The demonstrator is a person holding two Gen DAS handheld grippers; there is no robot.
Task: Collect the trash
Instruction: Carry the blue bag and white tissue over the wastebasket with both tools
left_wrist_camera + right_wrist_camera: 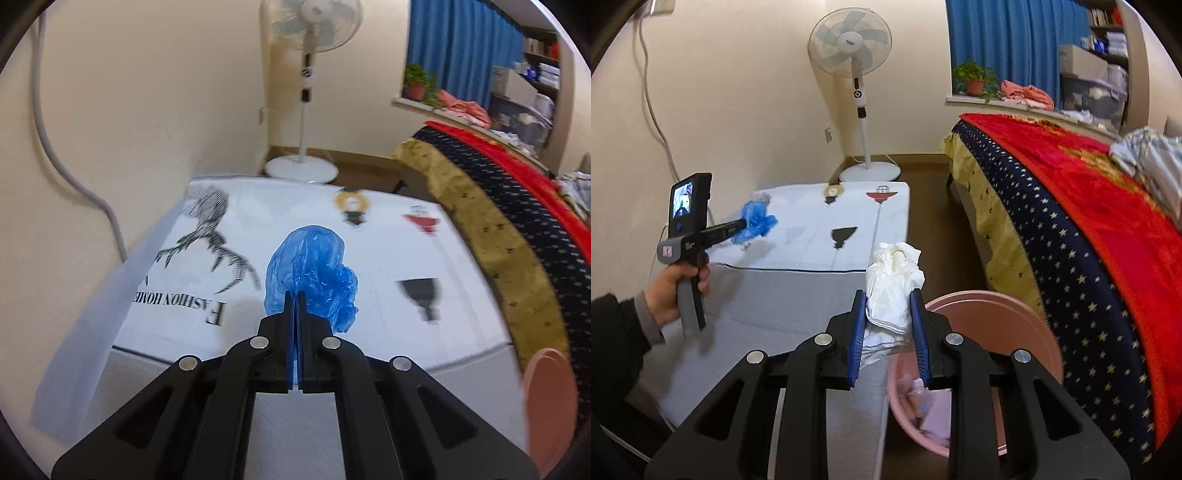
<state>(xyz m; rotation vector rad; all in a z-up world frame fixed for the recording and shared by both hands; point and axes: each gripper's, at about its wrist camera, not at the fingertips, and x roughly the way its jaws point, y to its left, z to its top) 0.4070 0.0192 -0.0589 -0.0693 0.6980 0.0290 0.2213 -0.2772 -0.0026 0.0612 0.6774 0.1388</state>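
A bed (pixel 1089 236) with a red and starred cover filled the 3 o'clock side of the right wrist view. A low table (pixel 783 295) under a white printed cloth (pixel 388 258) ran from 9 o'clock toward the centre, and a standing fan (pixel 855 74) rose at 12 o'clock against the wall. A pink bin (pixel 1027 314) sat at 5 o'clock between table and bed, with scraps inside.

The right gripper (pixel 888 317) held its fingers narrow, pressed on a crumpled white tissue (pixel 894 280) above the bin's near rim. The left gripper (pixel 294 297), carried in the person's left hand (pixel 674 288) at 9 o'clock, had its fingers pinched together on a crumpled blue plastic bag (pixel 310 273); the right wrist view showed that bag lifted off the cloth.
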